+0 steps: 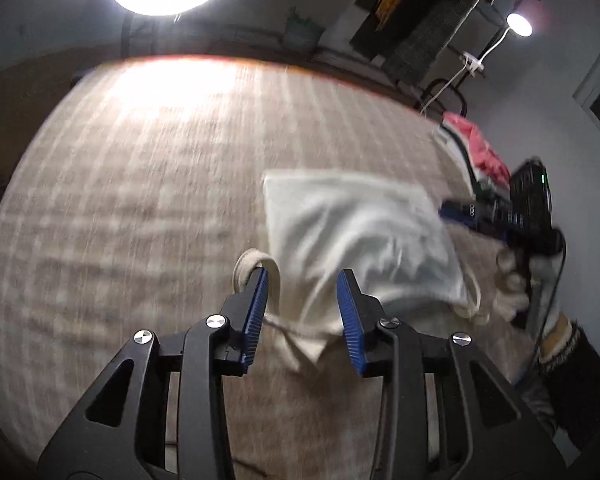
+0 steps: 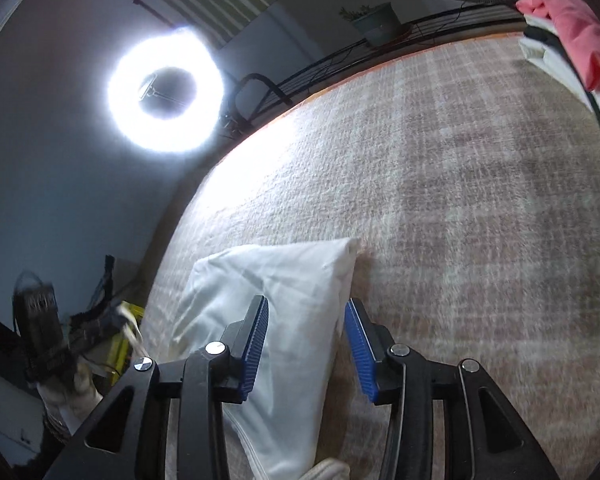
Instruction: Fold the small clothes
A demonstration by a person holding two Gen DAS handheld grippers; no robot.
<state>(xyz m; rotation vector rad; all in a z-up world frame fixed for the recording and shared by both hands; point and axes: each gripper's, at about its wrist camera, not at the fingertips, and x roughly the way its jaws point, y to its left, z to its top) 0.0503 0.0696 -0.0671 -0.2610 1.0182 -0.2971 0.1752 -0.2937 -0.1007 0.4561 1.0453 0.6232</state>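
- Left wrist view: left gripper (image 1: 302, 300) part open over the white garment (image 1: 356, 236); a strap loop drapes one finger, though blur makes any real grip doubtful
- Right wrist view: right gripper (image 2: 306, 328) part open, nothing held, straddling the garment's right edge
- Garment lies on the beige cloth (image 1: 140, 184), long axis running away from both grippers; clothes pile (image 2: 572, 32) beyond

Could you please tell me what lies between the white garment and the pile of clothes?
Only bare blanket, in the right wrist view, between garment and pile.
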